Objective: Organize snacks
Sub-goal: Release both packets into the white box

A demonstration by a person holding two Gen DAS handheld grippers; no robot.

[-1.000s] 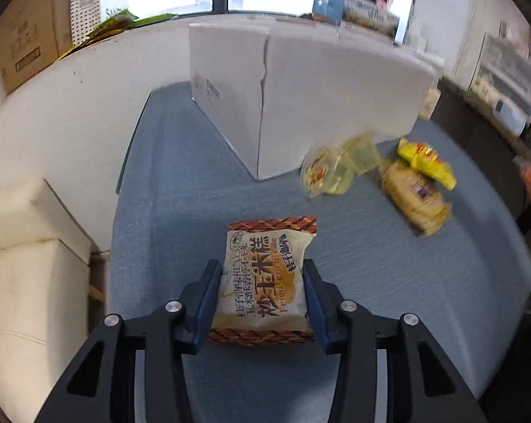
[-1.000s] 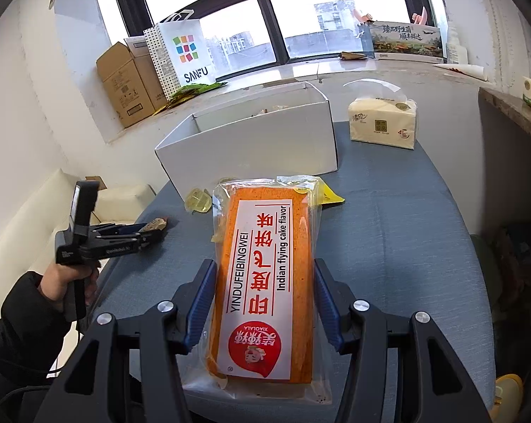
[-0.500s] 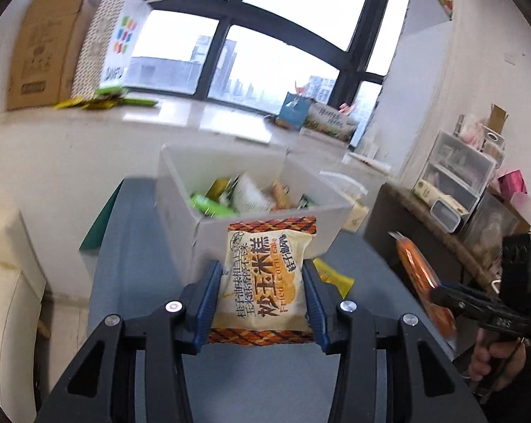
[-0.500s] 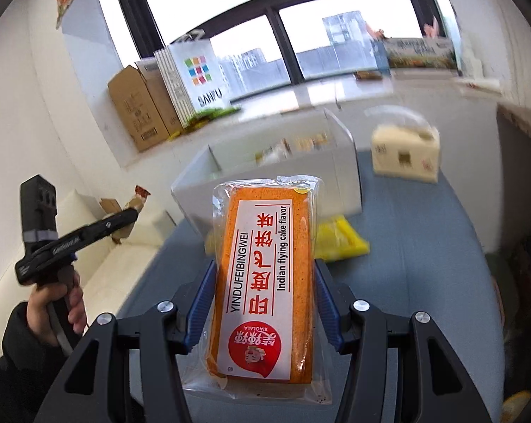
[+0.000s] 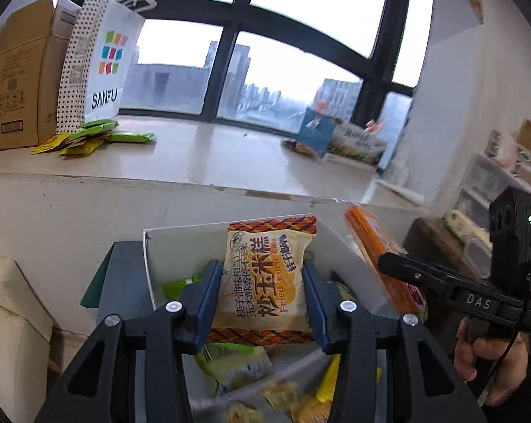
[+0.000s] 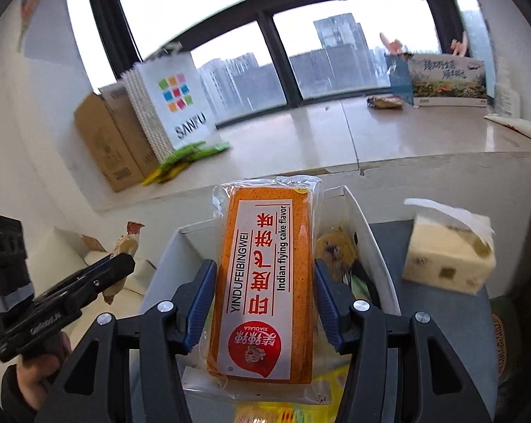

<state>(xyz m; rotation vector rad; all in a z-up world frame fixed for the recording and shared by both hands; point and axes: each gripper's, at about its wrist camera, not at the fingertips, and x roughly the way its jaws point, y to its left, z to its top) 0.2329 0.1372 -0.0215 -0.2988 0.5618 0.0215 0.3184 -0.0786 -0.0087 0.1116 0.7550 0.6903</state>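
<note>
Over the white box (image 5: 166, 246), left wrist view: my left gripper (image 5: 261, 296) is clamped on one corn cake packet (image 5: 265, 278), pads pressed to its two long edges. One packet here, held above the box's interior. Below it lie loose snacks, green and yellow wrappers; blur prevents a count. My right gripper (image 5: 399, 264) shows at the box's right edge with one orange cake pack (image 5: 378, 246) in it. Windowsill behind: one brown carton (image 5: 18, 70), one SANFU bag (image 5: 103, 60), a small heap of green sachets (image 5: 89, 137).

Right wrist view: right gripper (image 6: 261, 299) is clamped on the orange cake pack (image 6: 265, 282), one item, poised above the white box (image 6: 367, 232), near its far wall. One tissue pack (image 6: 448, 253) stands beside the box near the tabletop's right edge. The left gripper (image 6: 117, 268) and its packet show at the left.

Handling note, my judgement: lower each packet inside the walls before letting go, one hand at a time so the two do not collide, and lay the long cake flat along the box's length.
</note>
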